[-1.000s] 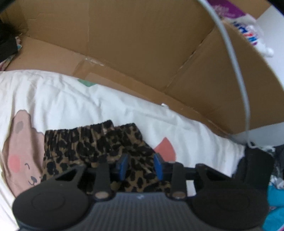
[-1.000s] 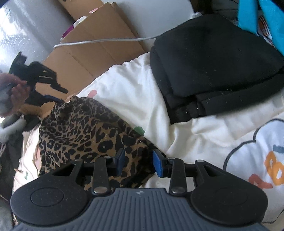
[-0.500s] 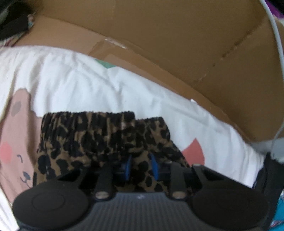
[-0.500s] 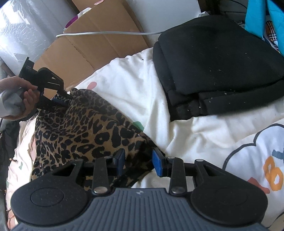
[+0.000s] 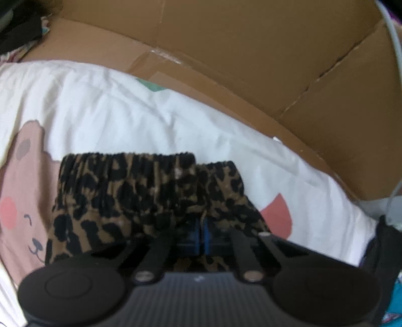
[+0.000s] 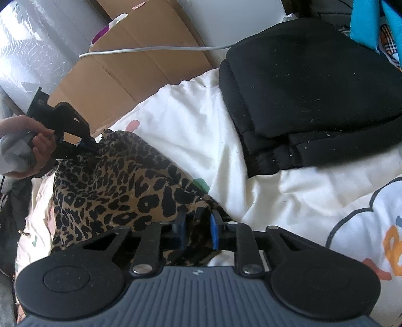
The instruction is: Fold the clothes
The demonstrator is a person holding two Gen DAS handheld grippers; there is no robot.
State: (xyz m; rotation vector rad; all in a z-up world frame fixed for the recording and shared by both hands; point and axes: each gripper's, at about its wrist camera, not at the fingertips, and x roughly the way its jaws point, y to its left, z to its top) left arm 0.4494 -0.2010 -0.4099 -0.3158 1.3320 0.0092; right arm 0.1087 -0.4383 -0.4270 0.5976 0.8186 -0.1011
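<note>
A pair of leopard-print shorts lies on a white cartoon-print bed sheet, elastic waistband away from me in the left wrist view. My left gripper is shut on a fold of the shorts near their right side. In the right wrist view the shorts are spread left of centre. My right gripper has its fingers partly closed around the near edge of the shorts, with fabric between them. The left gripper shows there too, pinching the far corner.
A flattened cardboard box stands along the far edge of the bed. A folded black garment lies to the right of the shorts. A grey cable runs across the cardboard. Blue clothing sits at the far right.
My left gripper closed from open onto the shorts. My right gripper narrowed around the near edge of the shorts. The shorts spread flatter between the two grippers.
</note>
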